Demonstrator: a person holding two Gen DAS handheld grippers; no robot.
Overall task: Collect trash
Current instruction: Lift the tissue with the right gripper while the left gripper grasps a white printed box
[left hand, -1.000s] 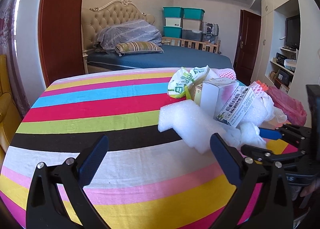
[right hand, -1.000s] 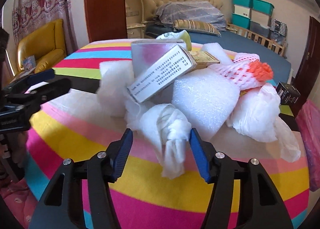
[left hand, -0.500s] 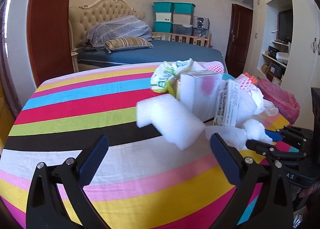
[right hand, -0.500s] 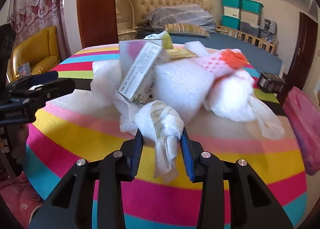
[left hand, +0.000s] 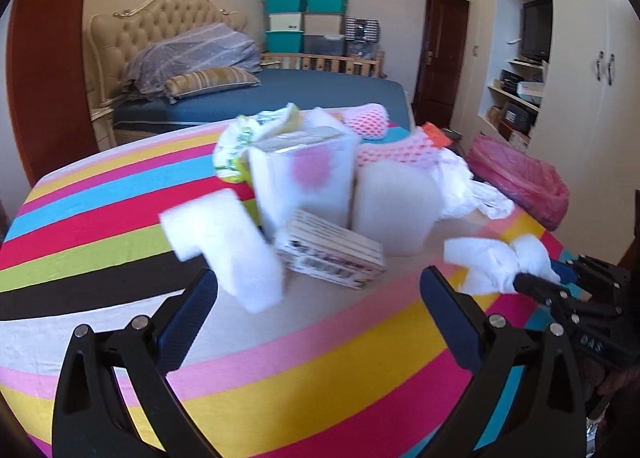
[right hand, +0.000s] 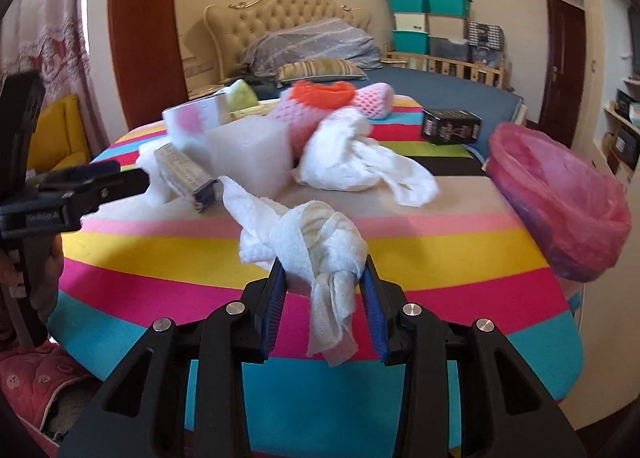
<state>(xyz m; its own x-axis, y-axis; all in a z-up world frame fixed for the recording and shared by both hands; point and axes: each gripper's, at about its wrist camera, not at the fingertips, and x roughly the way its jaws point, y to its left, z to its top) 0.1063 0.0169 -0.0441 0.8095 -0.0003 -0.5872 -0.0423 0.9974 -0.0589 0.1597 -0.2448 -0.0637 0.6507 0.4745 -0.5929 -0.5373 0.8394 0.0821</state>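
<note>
Since a second ago our right gripper (right hand: pixel 322 290) has closed its jaws on the knotted white rag (right hand: pixel 320 242) and drawn it away from the trash pile (right hand: pixel 256 150), toppling the barcoded carton (left hand: pixel 332 254) flat just ahead of our left gripper (left hand: pixel 316 318), which stays spread and empty. We judge the collecting barely begun: the rag is pinched over the striped tablecloth (right hand: pixel 420 250), not yet in the pink bag (right hand: pixel 560 194) ahead to the right. Foam blocks, cartons, fruit netting and white plastic all remain ahead of both grippers.
</note>
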